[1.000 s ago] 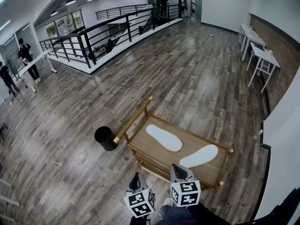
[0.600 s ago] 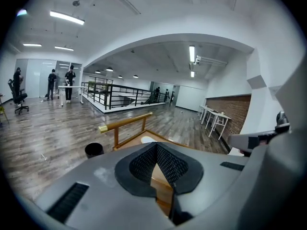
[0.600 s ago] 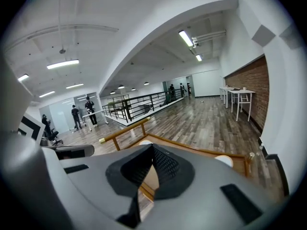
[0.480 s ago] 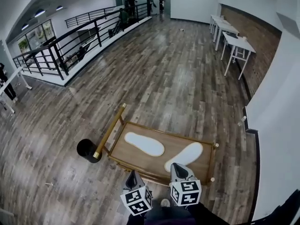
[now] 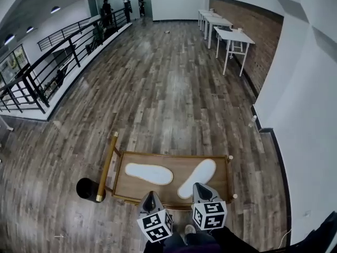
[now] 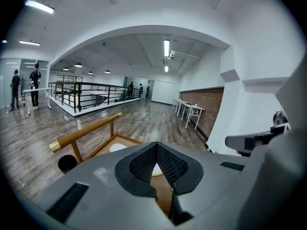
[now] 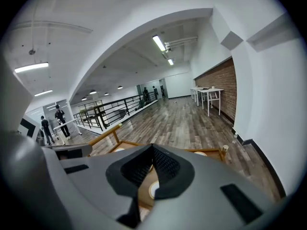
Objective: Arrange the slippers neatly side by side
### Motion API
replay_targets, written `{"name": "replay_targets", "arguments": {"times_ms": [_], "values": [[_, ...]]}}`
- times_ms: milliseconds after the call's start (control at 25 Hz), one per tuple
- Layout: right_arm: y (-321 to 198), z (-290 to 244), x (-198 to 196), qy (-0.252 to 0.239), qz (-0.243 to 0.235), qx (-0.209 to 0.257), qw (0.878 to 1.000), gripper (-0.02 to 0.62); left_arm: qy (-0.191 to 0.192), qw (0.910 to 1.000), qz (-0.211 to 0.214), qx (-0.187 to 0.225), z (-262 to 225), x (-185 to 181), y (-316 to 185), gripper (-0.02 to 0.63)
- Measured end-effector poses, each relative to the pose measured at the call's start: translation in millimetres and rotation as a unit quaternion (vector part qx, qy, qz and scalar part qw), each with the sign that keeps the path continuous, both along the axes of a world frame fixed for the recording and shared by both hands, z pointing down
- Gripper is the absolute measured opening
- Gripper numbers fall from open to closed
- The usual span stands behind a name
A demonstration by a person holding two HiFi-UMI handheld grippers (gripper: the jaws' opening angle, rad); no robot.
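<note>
Two white slippers lie soles-up on a low wooden cart (image 5: 217, 162). The left slipper (image 5: 148, 173) lies crosswise, and the right slipper (image 5: 197, 178) is angled toward the far right corner. They are apart and not parallel. My left gripper (image 5: 151, 196) and right gripper (image 5: 200, 187) hover side by side at the cart's near edge, both shut with nothing held. In the left gripper view the shut left gripper (image 6: 156, 147) points over the cart (image 6: 125, 139). The shut right gripper (image 7: 152, 150) does the same in its own view, above the cart (image 7: 207, 152).
A black round bin (image 5: 87, 189) stands on the floor by the cart's gold-tipped handle (image 5: 107, 165). A white wall (image 5: 303, 109) runs along the right. White tables (image 5: 231, 38) stand far ahead, a black railing (image 5: 47, 62) at the left, people in the distance.
The head view has swung so the cart now sits squarer and closer below, with the bin shifted left. Both grippers keep their place at the frame's bottom, still shut.
</note>
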State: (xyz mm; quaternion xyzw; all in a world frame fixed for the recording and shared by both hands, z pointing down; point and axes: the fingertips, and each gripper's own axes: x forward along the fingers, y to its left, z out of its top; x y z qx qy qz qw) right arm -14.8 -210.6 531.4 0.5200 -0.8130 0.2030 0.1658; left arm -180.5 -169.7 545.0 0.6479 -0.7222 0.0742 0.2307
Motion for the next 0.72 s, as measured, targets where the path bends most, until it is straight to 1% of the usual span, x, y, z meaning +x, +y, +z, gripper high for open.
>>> {"name": "replay_targets", "arguments": {"times_ms": [160,320,560,720], "values": [[-11,0,-9,0.002,0.031,-0.001,1.0,-0.002,-0.001,0.9993,0.038,0.001,-1,-8,-23,0.0],[-19,1,-15,0.005,0.067,0.001,0.998,-0.002,-0.001,0.9966,0.082,-0.004,3,-12,-44,0.0],[-26,2,-18,0.006,0.134,0.001,0.991,-0.002,-0.004,0.9874,0.158,0.001,3,-10,-71,0.0],[-17,7,-11,0.012,0.167,-0.005,0.986,-0.002,0.005,0.9817,0.19,-0.004,7,-1,-77,0.0]]}}
